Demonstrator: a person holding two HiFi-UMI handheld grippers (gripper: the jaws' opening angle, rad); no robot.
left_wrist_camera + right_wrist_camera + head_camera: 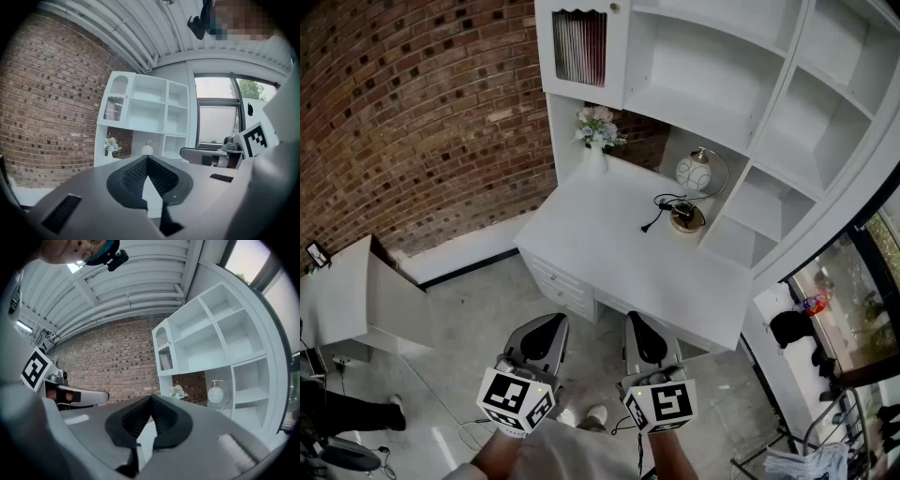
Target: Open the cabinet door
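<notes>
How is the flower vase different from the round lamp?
The flower vase is slim and holds pale flowers; the round lamp is a white ball hung from a curved arm. The flower vase stands below the cabinet door; the round lamp sits further right, under the shelves. Only the round lamp has a black cord beside it. Both stand on the white desk.

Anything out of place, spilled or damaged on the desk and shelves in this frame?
Nothing looks damaged or spilled. The black cord of the lamp lies loose on the desk; the vase stands upright and the cabinet door is shut.
</notes>
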